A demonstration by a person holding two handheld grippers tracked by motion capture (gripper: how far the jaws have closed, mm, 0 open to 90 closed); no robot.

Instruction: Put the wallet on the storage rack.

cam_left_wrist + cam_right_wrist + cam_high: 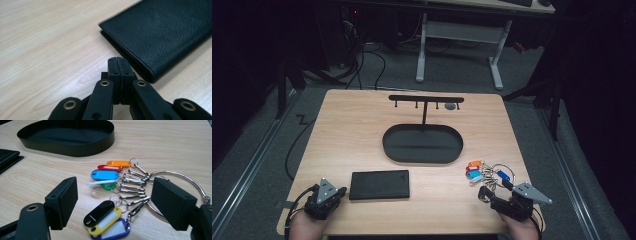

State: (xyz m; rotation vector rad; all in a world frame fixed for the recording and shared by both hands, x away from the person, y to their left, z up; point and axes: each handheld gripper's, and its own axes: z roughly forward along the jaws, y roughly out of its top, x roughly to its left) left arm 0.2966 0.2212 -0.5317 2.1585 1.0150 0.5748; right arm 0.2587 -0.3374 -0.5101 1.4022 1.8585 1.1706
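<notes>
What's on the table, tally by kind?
Wallet: 1
Key ring with tags: 1
Tray with hook stand: 1
Claws: 2, left claw shut, right claw open over the tags
Total: 5
</notes>
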